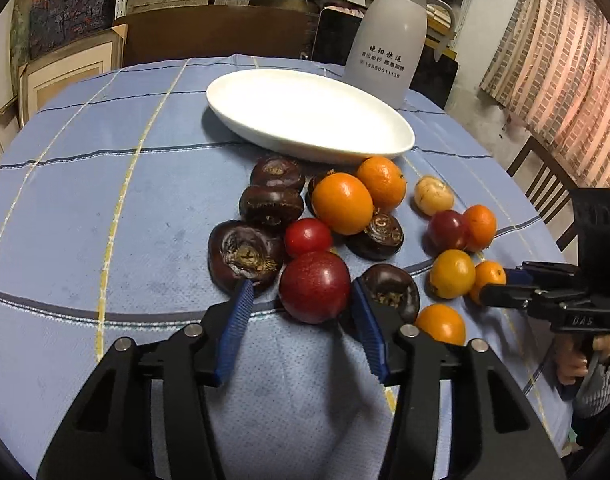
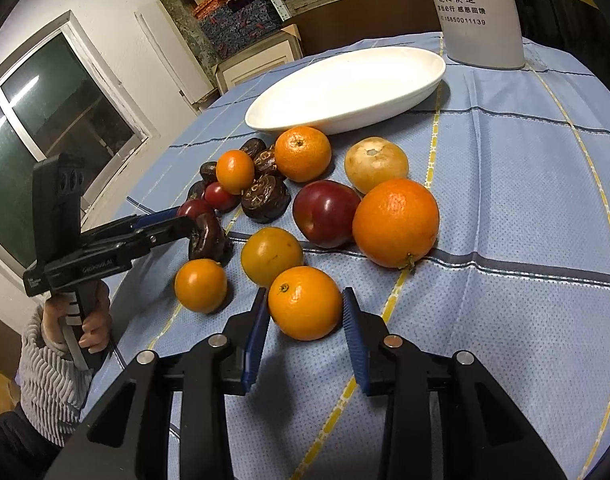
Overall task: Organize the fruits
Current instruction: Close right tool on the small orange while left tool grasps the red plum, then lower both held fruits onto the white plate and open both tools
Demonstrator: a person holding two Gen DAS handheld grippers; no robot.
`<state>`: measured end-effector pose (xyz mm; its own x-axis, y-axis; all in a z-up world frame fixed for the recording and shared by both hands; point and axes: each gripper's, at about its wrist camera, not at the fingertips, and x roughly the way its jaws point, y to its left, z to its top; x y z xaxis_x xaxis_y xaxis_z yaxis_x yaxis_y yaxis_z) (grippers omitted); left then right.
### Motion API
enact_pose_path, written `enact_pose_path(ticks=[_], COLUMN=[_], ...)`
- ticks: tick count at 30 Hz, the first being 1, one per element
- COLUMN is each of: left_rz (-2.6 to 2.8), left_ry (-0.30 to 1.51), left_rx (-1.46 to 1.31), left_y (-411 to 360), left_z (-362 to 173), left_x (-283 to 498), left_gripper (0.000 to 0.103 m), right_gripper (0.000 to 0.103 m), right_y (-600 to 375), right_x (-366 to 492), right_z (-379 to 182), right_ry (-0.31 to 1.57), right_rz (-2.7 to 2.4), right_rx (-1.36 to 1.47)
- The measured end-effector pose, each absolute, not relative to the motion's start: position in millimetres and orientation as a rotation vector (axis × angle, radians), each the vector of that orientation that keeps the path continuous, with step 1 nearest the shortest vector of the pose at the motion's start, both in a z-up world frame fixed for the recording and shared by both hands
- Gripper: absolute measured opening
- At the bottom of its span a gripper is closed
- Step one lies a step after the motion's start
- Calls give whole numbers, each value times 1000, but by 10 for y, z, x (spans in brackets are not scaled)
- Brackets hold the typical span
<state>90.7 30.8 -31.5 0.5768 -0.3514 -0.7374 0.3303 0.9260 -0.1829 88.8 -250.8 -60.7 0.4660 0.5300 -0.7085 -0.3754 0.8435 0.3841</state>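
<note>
On the bench (image 1: pixel 105 200): loose fruit lay on a blue checked cloth, just short of an empty white dish (image 1: pixel 305 152).
Left tool (image 1: pixel 301 283): jaws stood apart astride a dark red plum (image 1: pixel 315 286); 1 ribbed blue pad touched its skin and the other stood clear.
Right tool (image 2: pixel 305 292): clamped on a small orange (image 2: pixel 305 302) that rested on the cloth.
Key relation: the dish lay ahead of the 2 tools, beyond the pile, with its long axis running across the left tool's line; which hand was nearer could not be told.
Likely path: up and over the pile to the dish.
Surfaces: the plum was smooth, glossy and round, and apt to roll; the orange was dimpled and firm; the water chestnuts (image 1: pixel 245 254) were dark, flattened and rough-crowned; the dish was glazed, shallow and oval.
</note>
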Motion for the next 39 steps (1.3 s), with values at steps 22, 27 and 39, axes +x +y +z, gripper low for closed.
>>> enact_pose_path(ticks=[22, 27, 39], left_rz=[-367, -315, -290], left_ry=[725, 721, 867], left_rx=[44, 22, -16], left_y=[23, -142, -223], left_z=[300, 535, 2], left_x=[958, 1555, 2312], left_gripper=[36, 37, 40], right_gripper=[36, 36, 44], right_y=[-2617, -2575, -2271], right_x=[990, 1542, 2520], right_z=[-149, 360, -126], right_ry=[797, 702, 815], right_rz=[537, 434, 354], right_rx=[202, 165, 146])
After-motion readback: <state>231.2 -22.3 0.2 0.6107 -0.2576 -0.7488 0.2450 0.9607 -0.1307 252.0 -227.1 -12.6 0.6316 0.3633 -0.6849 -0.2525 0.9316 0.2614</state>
